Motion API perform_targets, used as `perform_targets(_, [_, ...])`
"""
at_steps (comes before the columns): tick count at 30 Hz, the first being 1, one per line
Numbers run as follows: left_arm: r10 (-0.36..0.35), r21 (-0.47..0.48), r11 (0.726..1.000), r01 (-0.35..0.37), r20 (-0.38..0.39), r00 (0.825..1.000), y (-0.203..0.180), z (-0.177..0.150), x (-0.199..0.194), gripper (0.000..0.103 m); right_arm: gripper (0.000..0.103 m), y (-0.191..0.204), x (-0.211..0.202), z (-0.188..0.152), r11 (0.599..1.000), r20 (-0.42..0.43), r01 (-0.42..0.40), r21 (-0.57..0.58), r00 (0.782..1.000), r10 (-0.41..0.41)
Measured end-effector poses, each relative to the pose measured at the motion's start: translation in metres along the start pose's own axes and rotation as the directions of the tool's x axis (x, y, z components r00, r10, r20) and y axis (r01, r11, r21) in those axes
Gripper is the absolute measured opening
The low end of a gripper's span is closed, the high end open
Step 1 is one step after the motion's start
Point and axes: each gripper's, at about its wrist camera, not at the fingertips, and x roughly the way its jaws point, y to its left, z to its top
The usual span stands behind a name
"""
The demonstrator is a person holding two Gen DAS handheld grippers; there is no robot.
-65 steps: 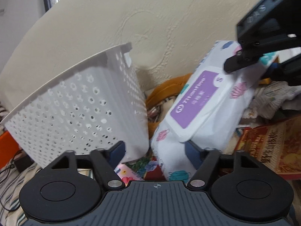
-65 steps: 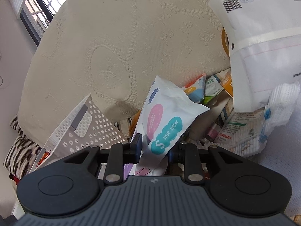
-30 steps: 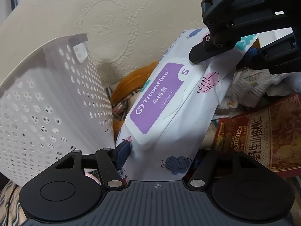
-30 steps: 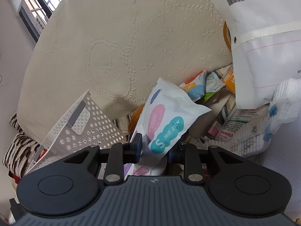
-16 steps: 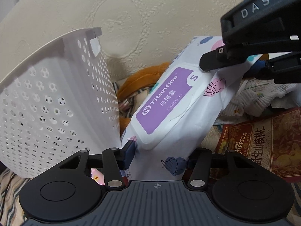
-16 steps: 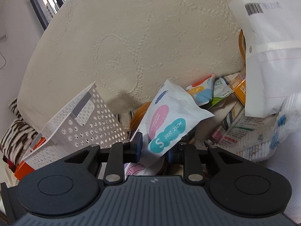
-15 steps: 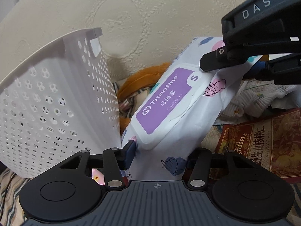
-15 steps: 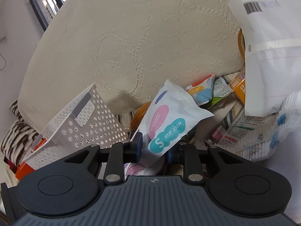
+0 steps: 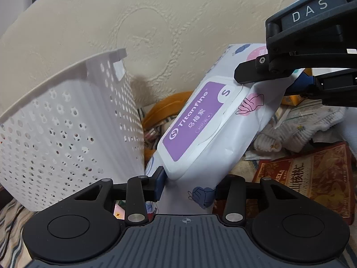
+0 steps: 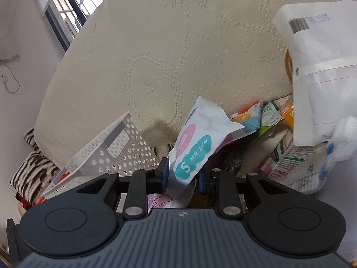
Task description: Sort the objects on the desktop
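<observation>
Both grippers' fingers on wipes pack (image 9: 207,129): left (image 9: 186,185) closing, right (image 10: 181,175) clamped.

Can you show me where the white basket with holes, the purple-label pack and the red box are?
white basket (image 9: 67,134), left wrist view, holey side wall.
purple-label pack (image 9: 196,120), left wrist view, purple lid.
red box (image 9: 312,178), left wrist view, printed front.

The wipes pack (image 9: 207,131) leans just right of the basket (image 9: 67,120). A mattress (image 9: 178,22) stands behind both. A printed box (image 9: 312,178) lies right of the pack.
</observation>
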Motion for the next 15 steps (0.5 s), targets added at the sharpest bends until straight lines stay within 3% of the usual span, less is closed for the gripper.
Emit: perform_targets(15, [-0.026,0.058,0.998,0.021,0.077,0.997,-0.033,0.023,-0.038,0.04,0.028,-0.003,-0.046,0.019,1.0,0.086,0.015,0.009,0.996,-0.015])
